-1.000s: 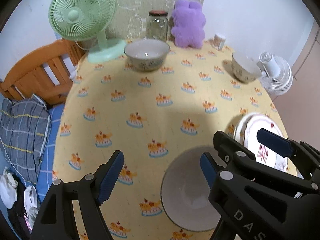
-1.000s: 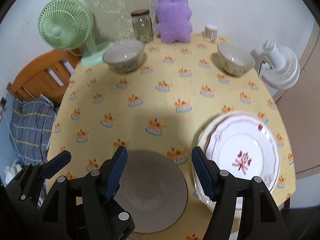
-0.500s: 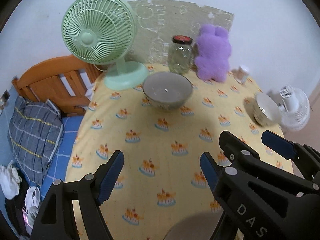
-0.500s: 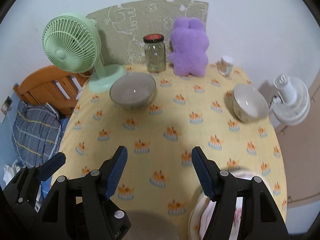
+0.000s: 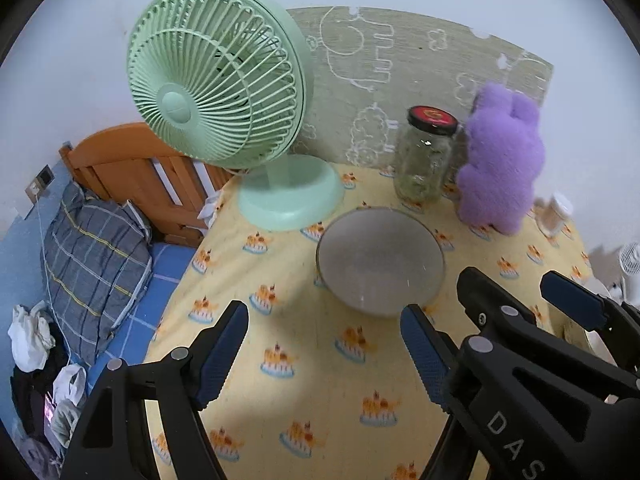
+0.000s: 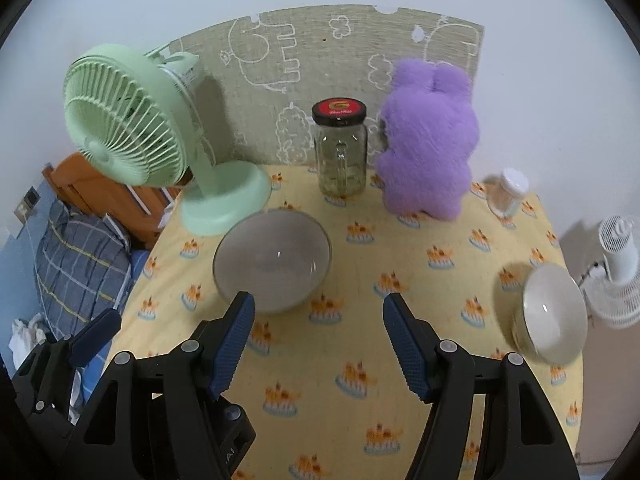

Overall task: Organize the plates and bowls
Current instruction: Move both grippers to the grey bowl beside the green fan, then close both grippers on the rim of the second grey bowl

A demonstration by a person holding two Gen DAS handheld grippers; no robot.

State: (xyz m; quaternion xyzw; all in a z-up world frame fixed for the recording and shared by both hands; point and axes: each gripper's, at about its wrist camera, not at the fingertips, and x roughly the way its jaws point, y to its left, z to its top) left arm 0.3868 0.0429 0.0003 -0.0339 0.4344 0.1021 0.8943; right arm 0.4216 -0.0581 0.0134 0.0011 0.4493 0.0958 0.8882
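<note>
Both claws hang side by side above the near part of the tabletop (image 6: pixel 400 272), tilted down toward it. Left claw (image 5: pixel 324 354): released, jaws apart, nothing between them. Right claw (image 6: pixel 318 344): the same, spread and empty.

Large grey bowl (image 6: pixel 272 260) sits just ahead of both, near the base of the green fan (image 6: pixel 132 120). Smaller white bowl (image 6: pixel 554 314) stands well apart from it, close to the right edge of the tabletop and tipped toward the claws. No plates visible in either view.

Risks as I judge them:
- Grey bowl lies just beside the fan base; a claw arm swinging wide could knock the fan or shove the bowl into it.
- Glass jar (image 6: pixel 340 152) and purple plush toy (image 6: pixel 428 140) stand behind the bowl; overshooting the reach could topple the jar.
- Bowl walls look smooth and curved. A pinch on the rim with one pad inside may slip or tilt the bowl when lifted.
- White bowl near the edge: a nudge outward could send it off, toward the white fan (image 6: pixel 620 268) beyond.
- Claws travel close together; both going for one bowl could clash.
</note>
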